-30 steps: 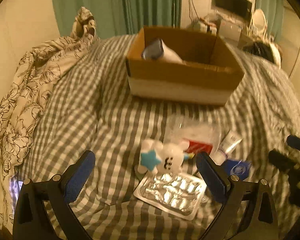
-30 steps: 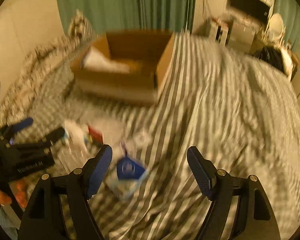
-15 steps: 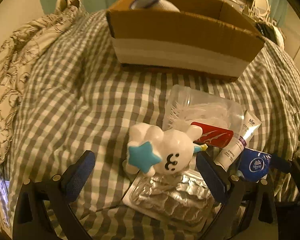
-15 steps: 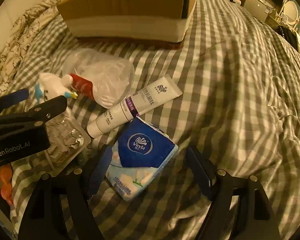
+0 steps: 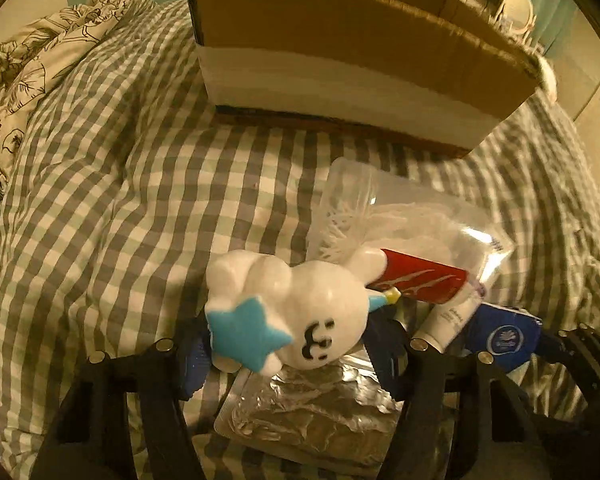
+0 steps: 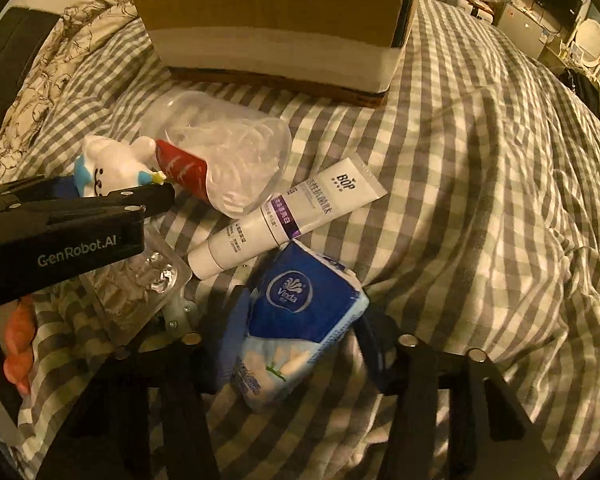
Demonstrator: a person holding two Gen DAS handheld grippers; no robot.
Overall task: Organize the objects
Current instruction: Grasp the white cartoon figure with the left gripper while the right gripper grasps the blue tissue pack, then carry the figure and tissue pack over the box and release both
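Note:
My left gripper (image 5: pixel 288 354) is shut on a white toy figure with a blue star (image 5: pixel 284 316), its blue pads against both sides; the toy also shows in the right wrist view (image 6: pixel 108 166). My right gripper (image 6: pixel 300 340) is shut on a blue tissue pack (image 6: pixel 300 312), which also shows in the left wrist view (image 5: pixel 504 338). A white tube (image 6: pixel 288 212), a clear plastic tub with a red label (image 6: pixel 224 156) and a foil blister pack (image 5: pixel 312 416) lie between them on the checked bedspread. An open cardboard box (image 5: pixel 356 56) stands beyond.
A floral duvet (image 5: pixel 32 64) is bunched at the left. The checked bedspread (image 6: pixel 480 200) stretches to the right. Furniture and a fan (image 6: pixel 588 44) stand at the far right beyond the bed.
Both grippers have moved down and forward onto the pile and closed: the left on the white toy, the right on the tissue pack.

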